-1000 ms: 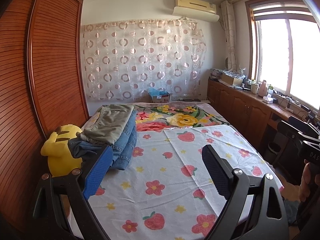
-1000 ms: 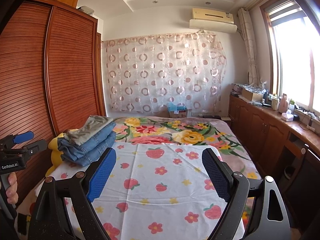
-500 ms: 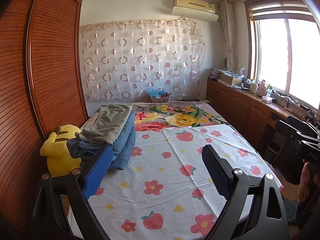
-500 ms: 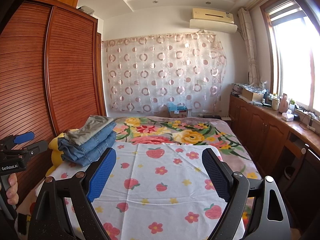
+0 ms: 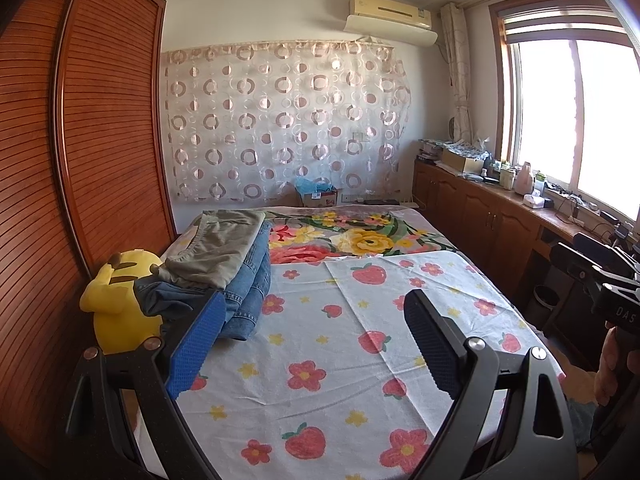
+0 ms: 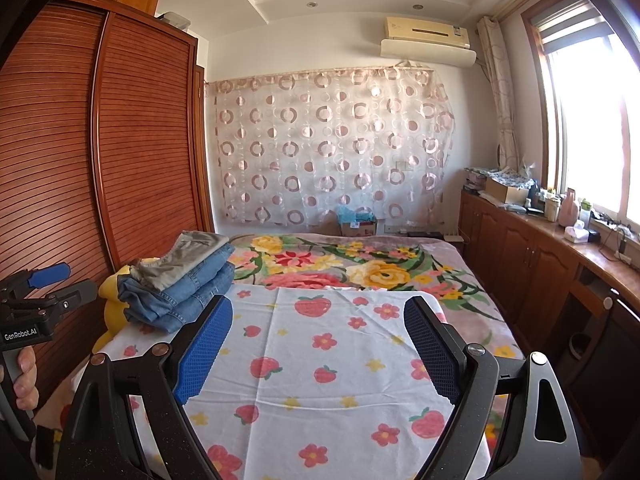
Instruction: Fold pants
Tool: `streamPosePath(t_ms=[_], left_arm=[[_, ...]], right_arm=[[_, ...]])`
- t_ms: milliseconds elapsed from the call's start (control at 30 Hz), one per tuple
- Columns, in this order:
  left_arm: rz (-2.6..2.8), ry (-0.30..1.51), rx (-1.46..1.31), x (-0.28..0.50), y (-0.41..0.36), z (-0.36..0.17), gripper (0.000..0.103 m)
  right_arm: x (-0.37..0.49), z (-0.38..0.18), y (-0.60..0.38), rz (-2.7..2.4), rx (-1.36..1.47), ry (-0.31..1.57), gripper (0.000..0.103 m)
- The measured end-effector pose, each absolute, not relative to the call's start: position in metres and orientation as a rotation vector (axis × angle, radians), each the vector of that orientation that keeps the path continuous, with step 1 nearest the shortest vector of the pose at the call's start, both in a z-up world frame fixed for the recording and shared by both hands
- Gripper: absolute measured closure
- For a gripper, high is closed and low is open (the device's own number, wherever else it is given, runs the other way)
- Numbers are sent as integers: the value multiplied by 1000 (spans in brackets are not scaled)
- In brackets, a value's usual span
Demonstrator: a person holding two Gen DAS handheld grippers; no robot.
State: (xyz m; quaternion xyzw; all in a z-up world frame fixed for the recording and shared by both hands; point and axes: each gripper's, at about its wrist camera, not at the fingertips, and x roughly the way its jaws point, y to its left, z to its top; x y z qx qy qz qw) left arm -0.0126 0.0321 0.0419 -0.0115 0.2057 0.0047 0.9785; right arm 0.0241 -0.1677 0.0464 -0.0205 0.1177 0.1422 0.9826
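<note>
A stack of folded pants (image 5: 228, 268) lies at the left edge of the bed, left of centre in both views: an olive-grey pair on top (image 6: 188, 254) and blue denim pairs beneath it (image 6: 188, 300), their folded edges facing the cameras. Pressed against the stack's left side sits a yellow plush toy (image 5: 116, 300), between the pants and the slatted wooden wardrobe (image 5: 100, 140) that fills the left of the frame. The stack rests partly on a white sheet with strawberries and flowers (image 5: 320, 344), which covers the near part of the bed; beyond it, toward the middle of the frame, a floral blanket (image 6: 352, 264) is exposed. The left hand-held gripper (image 5: 312, 340) hangs above the sheet at the bottom of its view, jaws spread wide with nothing between them; its blue pad overlaps the near corner of the denim in the picture, though contact cannot be judged. The right hand-held gripper (image 6: 316, 344) is likewise spread wide and empty over the sheet. Each view catches the other gripper at its edge, held by a hand (image 6: 24, 380). A circle-patterned curtain (image 6: 332, 148) hangs on the far wall, and a wooden counter (image 6: 568, 248) crowded with bottles and boxes runs under the window on the right.
</note>
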Motion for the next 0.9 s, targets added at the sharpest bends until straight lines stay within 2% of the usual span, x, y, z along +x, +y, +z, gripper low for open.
streamPosePath(t_ms=[900], left_arm=[[10, 414, -21, -12, 30, 42, 12]], right_arm=[[24, 45, -167, 285, -41, 237, 14]])
